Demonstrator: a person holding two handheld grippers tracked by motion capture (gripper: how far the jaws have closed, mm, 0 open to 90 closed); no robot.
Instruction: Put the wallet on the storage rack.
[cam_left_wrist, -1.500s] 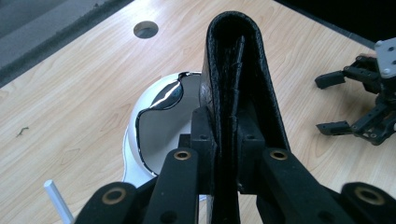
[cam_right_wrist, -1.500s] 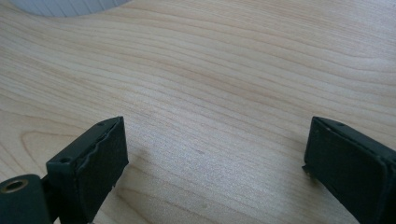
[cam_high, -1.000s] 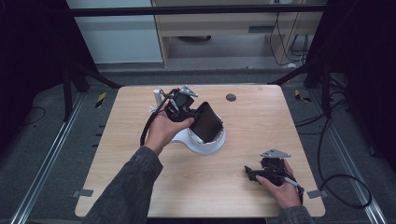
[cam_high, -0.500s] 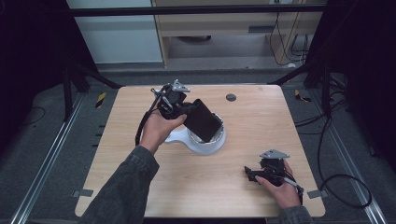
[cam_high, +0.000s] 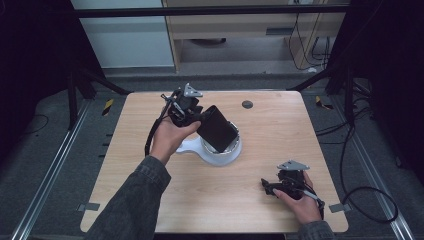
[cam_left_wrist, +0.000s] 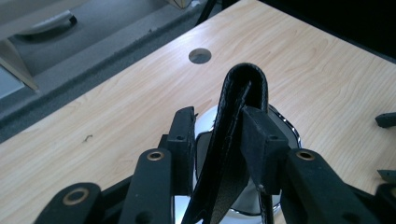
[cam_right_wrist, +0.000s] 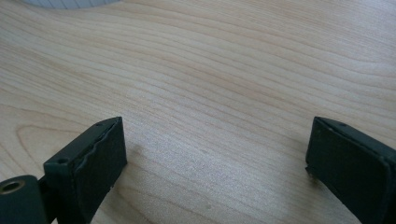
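A black folded leather wallet (cam_high: 218, 129) leans with its lower end in a white round stand (cam_high: 212, 159) at the table's middle. My left gripper (cam_high: 202, 118) reaches the wallet's upper left end from the far-left side. In the left gripper view the wallet (cam_left_wrist: 236, 107) stands between the jaws of my left gripper (cam_left_wrist: 217, 122), which have just been opening. The right pad lies against it, and a gap shows at the left pad. The stand's chrome rim (cam_left_wrist: 286, 129) lies below. My right gripper (cam_high: 268, 187) rests open on the wood at the front right, nothing between its fingers (cam_right_wrist: 215, 163).
A round dark hole (cam_high: 247, 104) sits in the table near its far edge. Cables trail from both grippers. Dark frame posts and floor rails flank the table (cam_high: 300, 130). A cabinet stands beyond the far edge.
The left hand has shifted slightly toward the far left. The wallet stays leaning in the stand. The right hand has not moved.
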